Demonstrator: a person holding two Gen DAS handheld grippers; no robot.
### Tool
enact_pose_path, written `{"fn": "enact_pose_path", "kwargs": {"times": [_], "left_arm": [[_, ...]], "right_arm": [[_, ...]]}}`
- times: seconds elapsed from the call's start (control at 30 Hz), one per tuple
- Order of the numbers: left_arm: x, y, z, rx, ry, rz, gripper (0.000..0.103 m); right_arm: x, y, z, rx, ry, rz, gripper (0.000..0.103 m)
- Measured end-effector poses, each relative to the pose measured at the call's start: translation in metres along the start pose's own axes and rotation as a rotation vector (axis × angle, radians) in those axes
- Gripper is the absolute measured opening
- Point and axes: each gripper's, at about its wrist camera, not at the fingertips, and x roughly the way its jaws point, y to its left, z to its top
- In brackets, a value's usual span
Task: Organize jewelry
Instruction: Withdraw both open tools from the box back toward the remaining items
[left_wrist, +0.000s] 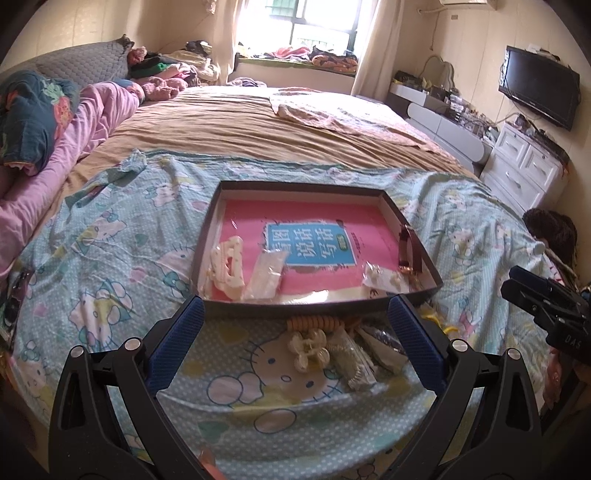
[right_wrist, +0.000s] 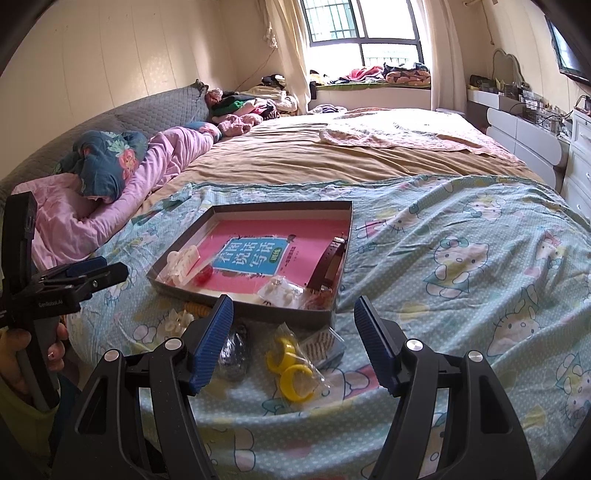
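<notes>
A shallow dark box (left_wrist: 317, 307) (right_wrist: 255, 314) with a pink book as its floor lies on the cartoon-cat blanket. In it are a white hair claw (left_wrist: 227, 267) (right_wrist: 181, 264), a clear packet (left_wrist: 266, 275), a bagged pair of earrings (left_wrist: 384, 277) (right_wrist: 282, 290) and a brown watch (left_wrist: 408, 249) (right_wrist: 330, 264). In front of the box lie an orange coil tie (left_wrist: 314, 324), a small white claw clip (left_wrist: 308, 349) (right_wrist: 177, 319), clear packets (left_wrist: 354, 365), a dark bagged piece (right_wrist: 234, 350) and yellow rings in a bag (right_wrist: 290, 363). My left gripper (left_wrist: 295, 339) is open over the clip. My right gripper (right_wrist: 293, 339) is open over the yellow rings.
The blanket covers the near part of a wide bed (left_wrist: 258, 122). Pink bedding and pillows (right_wrist: 122, 184) lie at the left. White drawers (left_wrist: 524, 166) and a wall television (left_wrist: 537, 86) stand at the right. A hand (right_wrist: 14, 354) holds the left gripper's handle.
</notes>
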Motion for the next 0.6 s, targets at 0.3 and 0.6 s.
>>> {"fn": "enact_pose_path", "kwargs": {"times": [0.3,0.6], "left_arm": [[0.011,-0.018,-0.017,0.041,0.054,-0.016,0.093],[0.026,-0.033,-0.036,0.063,0.121,-0.034,0.093]], "right_arm": [[0.001,-0.004,-0.011,-0.004,0.033,0.007,0.067],[0.007,-0.008,-0.026,-0.006,0.073,0.022,0.067]]}}
